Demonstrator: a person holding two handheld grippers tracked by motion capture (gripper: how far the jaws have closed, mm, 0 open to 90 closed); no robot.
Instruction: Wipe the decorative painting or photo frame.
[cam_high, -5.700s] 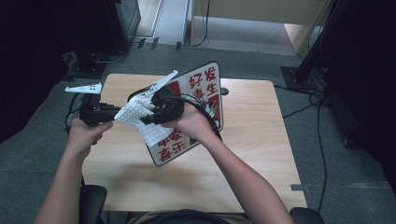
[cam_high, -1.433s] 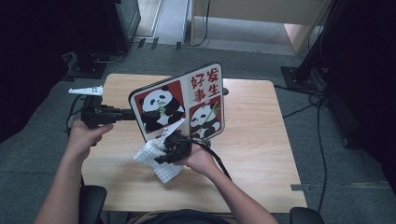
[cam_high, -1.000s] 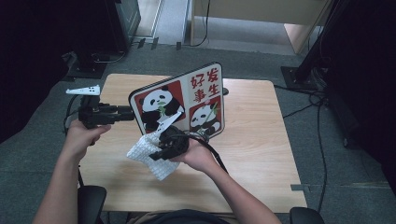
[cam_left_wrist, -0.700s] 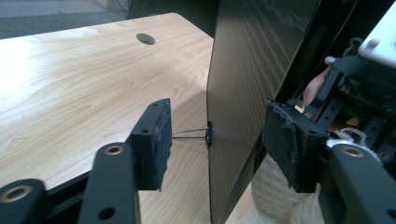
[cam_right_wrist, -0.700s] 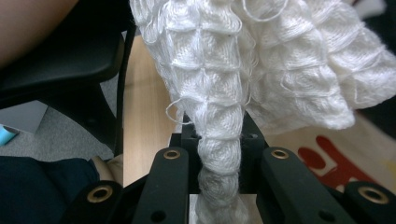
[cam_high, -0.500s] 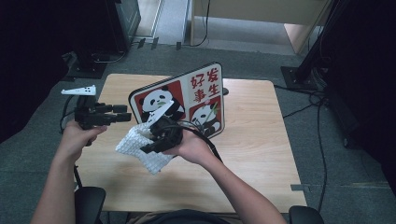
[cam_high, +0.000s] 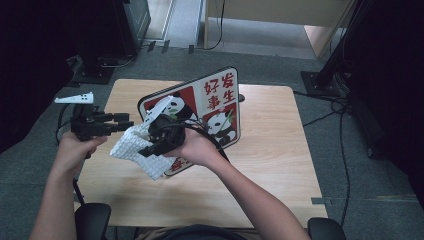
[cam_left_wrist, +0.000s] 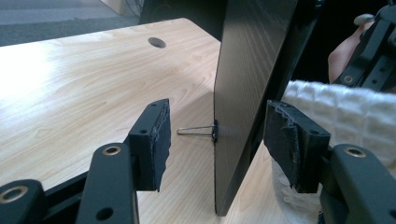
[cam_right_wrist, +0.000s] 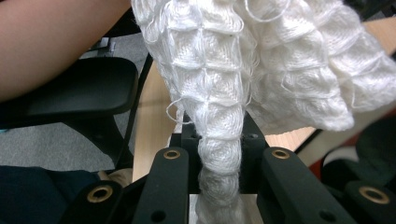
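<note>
A sign board (cam_high: 220, 105) with pandas and red characters stands upright on the wooden table (cam_high: 280, 150). My left gripper (cam_high: 125, 120) is at its left edge. In the left gripper view the dark board edge (cam_left_wrist: 243, 70) stands between the jaws of my left gripper (cam_left_wrist: 215, 126), which have just been opening wide and then closing slightly; the pads (cam_left_wrist: 154, 140) do not touch it. A binder clip's wire handle (cam_left_wrist: 196, 130) sticks out of the board. My right gripper (cam_high: 150, 147) is shut on a white waffle cloth (cam_high: 132, 150), held up before the board's lower left. The cloth (cam_right_wrist: 261, 60) bunches above my right gripper (cam_right_wrist: 222, 163).
The table has a round cable hole (cam_left_wrist: 157, 42) beyond the board. Black stands and cables (cam_high: 345, 110) lie on the floor to the right. Chair armrests (cam_high: 92, 220) sit at the table's near edge, with a forearm (cam_right_wrist: 56, 37) above one.
My right gripper has lifted the cloth off the table and carried it up and left, close to the left gripper. The left hand has stayed at the board's left edge.
</note>
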